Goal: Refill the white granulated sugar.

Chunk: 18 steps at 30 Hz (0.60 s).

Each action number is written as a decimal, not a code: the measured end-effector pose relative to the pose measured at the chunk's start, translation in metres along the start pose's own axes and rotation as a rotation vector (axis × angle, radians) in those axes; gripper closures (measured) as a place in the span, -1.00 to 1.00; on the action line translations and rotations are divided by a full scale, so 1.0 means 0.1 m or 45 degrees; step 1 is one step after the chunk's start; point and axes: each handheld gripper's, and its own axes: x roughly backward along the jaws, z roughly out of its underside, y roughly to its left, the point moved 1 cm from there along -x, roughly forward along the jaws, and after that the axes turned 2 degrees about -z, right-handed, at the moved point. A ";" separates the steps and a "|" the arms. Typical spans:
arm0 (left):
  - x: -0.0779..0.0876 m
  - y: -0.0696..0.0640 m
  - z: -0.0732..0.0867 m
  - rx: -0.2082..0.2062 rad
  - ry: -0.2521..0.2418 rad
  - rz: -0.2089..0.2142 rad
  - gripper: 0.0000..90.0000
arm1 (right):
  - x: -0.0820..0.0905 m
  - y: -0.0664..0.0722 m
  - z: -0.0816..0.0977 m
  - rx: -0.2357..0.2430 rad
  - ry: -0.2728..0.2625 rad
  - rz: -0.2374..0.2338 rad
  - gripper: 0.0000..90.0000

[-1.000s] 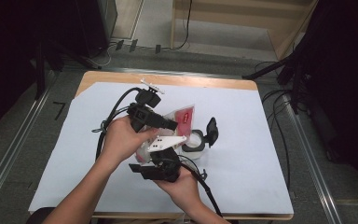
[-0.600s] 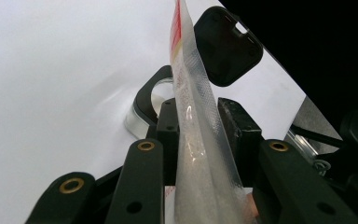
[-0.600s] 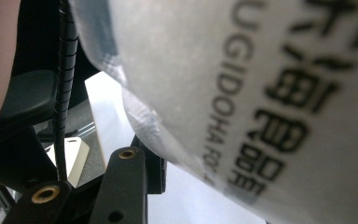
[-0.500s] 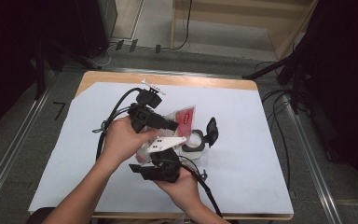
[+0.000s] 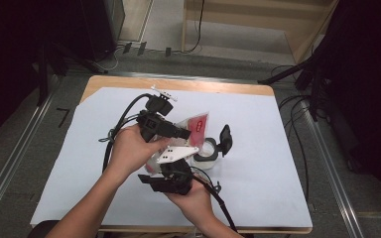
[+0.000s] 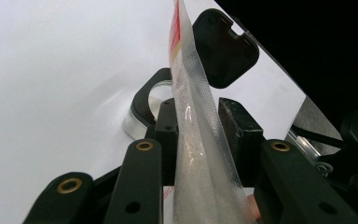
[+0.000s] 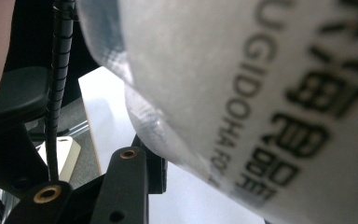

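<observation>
High view: clear plastic pouch (image 5: 197, 127) with a red label, held above the white table cover (image 5: 278, 173) between left gripper (image 5: 181, 133) and right gripper (image 5: 171, 179); a clear round container (image 5: 206, 152) with its black flip lid (image 5: 225, 137) open sits just beside it. Left gripper view: the pouch (image 6: 196, 135) stands edge-on, crinkly and glossy with a ribbed seal, between the black jaws, which have just been opening; pads are close on it, but contact is unclear. Right gripper view: blurred frosted film (image 7: 242, 93) with black print; one jaw visible, grip cannot be told.
</observation>
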 end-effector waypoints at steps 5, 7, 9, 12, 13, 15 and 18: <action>-0.02 -0.01 0.00 0.003 -0.014 0.028 0.49 | 0.01 -0.02 0.01 -0.030 -0.033 0.005 0.42; -0.03 -0.01 0.00 0.010 -0.016 0.027 0.49 | 0.02 -0.02 0.01 -0.036 -0.034 0.003 0.42; -0.03 0.01 0.00 0.017 -0.013 0.035 0.50 | 0.02 -0.02 0.01 -0.042 -0.030 0.003 0.42; -0.03 0.01 0.00 0.023 -0.013 0.034 0.53 | 0.02 -0.02 0.01 -0.037 -0.028 0.003 0.42; -0.04 0.01 0.00 0.021 -0.013 0.030 0.54 | 0.02 -0.02 0.01 -0.033 -0.029 0.006 0.42; -0.04 0.01 0.01 0.017 -0.012 0.032 0.57 | 0.02 -0.01 0.02 -0.022 -0.028 0.011 0.42; -0.04 0.00 0.01 0.008 -0.012 0.028 0.59 | 0.02 -0.01 0.03 -0.001 -0.028 0.018 0.42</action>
